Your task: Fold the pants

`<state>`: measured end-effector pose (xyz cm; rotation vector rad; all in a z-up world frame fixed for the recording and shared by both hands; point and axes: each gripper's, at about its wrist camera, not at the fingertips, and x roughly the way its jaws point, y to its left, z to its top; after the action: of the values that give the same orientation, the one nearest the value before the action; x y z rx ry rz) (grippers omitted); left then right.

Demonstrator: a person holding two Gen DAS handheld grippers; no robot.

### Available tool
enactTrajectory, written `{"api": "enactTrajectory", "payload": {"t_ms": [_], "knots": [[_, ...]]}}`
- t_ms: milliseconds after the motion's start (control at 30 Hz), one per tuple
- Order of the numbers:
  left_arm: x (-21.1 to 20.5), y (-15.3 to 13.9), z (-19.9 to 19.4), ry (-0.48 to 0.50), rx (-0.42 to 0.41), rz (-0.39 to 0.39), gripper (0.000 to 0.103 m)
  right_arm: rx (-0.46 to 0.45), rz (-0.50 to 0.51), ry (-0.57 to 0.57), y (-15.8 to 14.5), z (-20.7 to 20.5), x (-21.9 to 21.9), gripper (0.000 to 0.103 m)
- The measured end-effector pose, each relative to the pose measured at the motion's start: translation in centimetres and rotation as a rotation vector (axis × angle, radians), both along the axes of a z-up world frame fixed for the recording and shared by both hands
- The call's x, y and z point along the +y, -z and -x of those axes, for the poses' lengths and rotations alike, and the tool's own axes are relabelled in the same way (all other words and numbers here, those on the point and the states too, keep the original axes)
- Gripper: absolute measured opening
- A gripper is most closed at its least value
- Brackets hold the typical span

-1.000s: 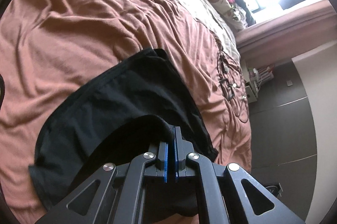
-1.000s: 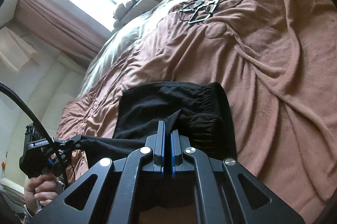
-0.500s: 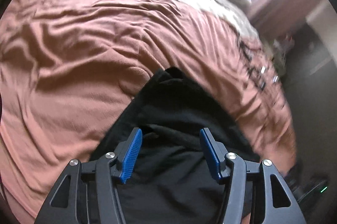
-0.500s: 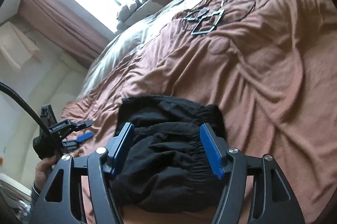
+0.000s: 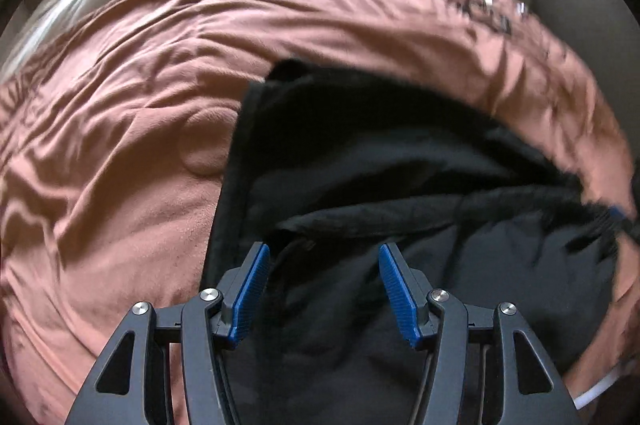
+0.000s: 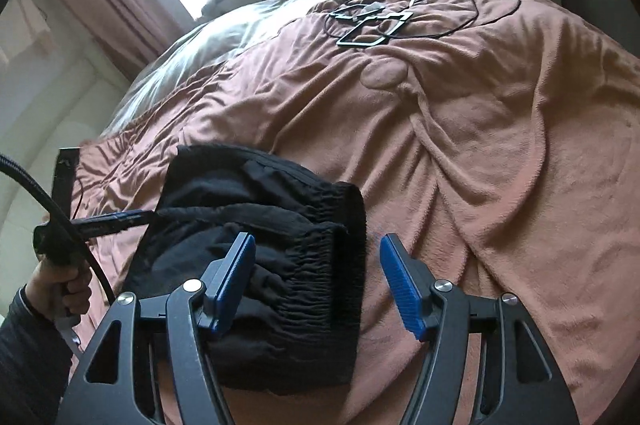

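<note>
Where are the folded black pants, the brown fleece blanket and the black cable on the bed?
Folded black pants [image 6: 280,265], right wrist view: gathered elastic waistband.
Brown fleece blanket [image 6: 500,145], right wrist view: bare wrinkled stretch.
Black cable [image 6: 496,19], right wrist view: loop's right side.

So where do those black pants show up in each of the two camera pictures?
Left wrist view: the black pants fill the lower centre and right, running under the open blue-padded fingers.
Right wrist view: the black pants sit lower left of centre, their gathered waistband between the open fingers.
Shared landmark: the pink-brown blanket under the pants, with black cables lying at its far end.
</note>
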<state>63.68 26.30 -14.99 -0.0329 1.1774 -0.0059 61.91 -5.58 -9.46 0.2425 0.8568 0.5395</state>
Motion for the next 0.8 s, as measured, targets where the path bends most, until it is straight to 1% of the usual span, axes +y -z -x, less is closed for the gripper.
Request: {"api": "enactTrajectory", "payload": {"t_ms": [167, 200, 267, 300, 333, 367, 400, 433, 467, 533, 633, 767, 800], "knots": [[-0.3, 1.8, -0.5, 0.050, 0.015, -0.093, 0.059, -0.012, 0.015, -0.018, 0.8, -0.3, 0.2, 0.063], [-0.2, 2.1, -0.6, 0.060, 0.010, -0.098, 0.059, -0.006, 0.014, -0.018, 1.0, -0.4, 0.2, 0.060], [-0.1, 2.4, -0.8, 0.067, -0.004, -0.107, 0.059, 0.009, 0.031, -0.019, 1.7, -0.8, 0.4, 0.050], [-0.2, 2.4, -0.8, 0.070, -0.011, -0.109, 0.059, 0.011, 0.033, -0.021, 1.9, -0.9, 0.5, 0.047], [-0.2, 2.5, -0.8, 0.079, -0.021, -0.109, 0.053, 0.011, 0.037, -0.023, 2.0, -0.9, 0.6, 0.041], [-0.3, 2.5, -0.8, 0.087, -0.024, -0.105, 0.039, 0.011, 0.044, -0.026, 2.1, -1.0, 0.7, 0.035], [-0.4, 2.5, -0.7, 0.091, -0.024, -0.100, 0.022, 0.010, 0.049, -0.030, 2.1, -1.0, 0.8, 0.031], [-0.4, 2.3, -0.7, 0.092, -0.021, -0.090, 0.014, 0.008, 0.053, -0.039, 2.1, -0.9, 1.0, 0.020], [-0.5, 2.2, -0.7, 0.094, -0.015, -0.079, 0.010, 0.002, 0.064, -0.041, 2.1, -0.9, 1.1, 0.013], [-0.9, 1.6, -0.5, 0.101, -0.026, -0.102, 0.009, -0.010, 0.077, -0.045, 1.7, -0.8, 1.2, 0.010], [-0.6, -0.2, -0.2, 0.080, -0.057, -0.089, 0.009, -0.024, 0.050, -0.040, 0.7, -0.6, 0.6, 0.003], [-0.1, -3.5, -0.1, 0.045, -0.121, -0.083, 0.009, -0.051, 0.010, -0.036, -0.4, 0.0, -0.1, 0.002], [0.0, -3.9, -0.2, 0.040, -0.130, -0.083, 0.009, -0.059, 0.004, -0.033, -0.6, 0.1, -0.1, 0.002]]}}
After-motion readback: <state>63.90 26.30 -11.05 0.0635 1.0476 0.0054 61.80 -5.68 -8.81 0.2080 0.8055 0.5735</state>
